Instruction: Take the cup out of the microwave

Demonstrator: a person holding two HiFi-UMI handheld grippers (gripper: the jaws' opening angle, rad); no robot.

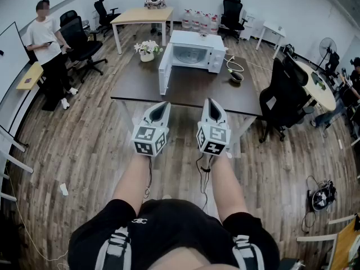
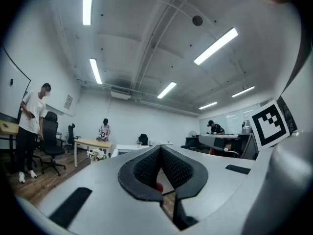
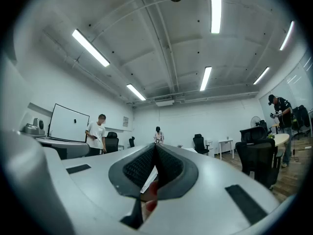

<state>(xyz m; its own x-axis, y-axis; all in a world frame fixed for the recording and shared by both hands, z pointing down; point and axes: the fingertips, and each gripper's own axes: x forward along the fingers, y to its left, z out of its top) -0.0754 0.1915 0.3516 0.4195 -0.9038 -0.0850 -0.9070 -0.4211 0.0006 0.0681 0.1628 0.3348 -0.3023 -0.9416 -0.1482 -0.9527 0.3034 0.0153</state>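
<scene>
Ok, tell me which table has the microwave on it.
The dark table in the foreground, where the microwave stands with its door open; the wooden table behind holds none.

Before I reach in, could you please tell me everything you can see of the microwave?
The microwave is a white box standing upright at the far side of the dark table. Its door stands swung wide open at the picture's left, baring a pale cavity. Whether a cup is inside cannot be told.

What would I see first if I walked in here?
The white microwave on the dark table, its door swung wide open. Nearer, the left gripper and the right gripper hang side by side before the table, jaws shut and empty. White flowers sit just left of the microwave.
</scene>
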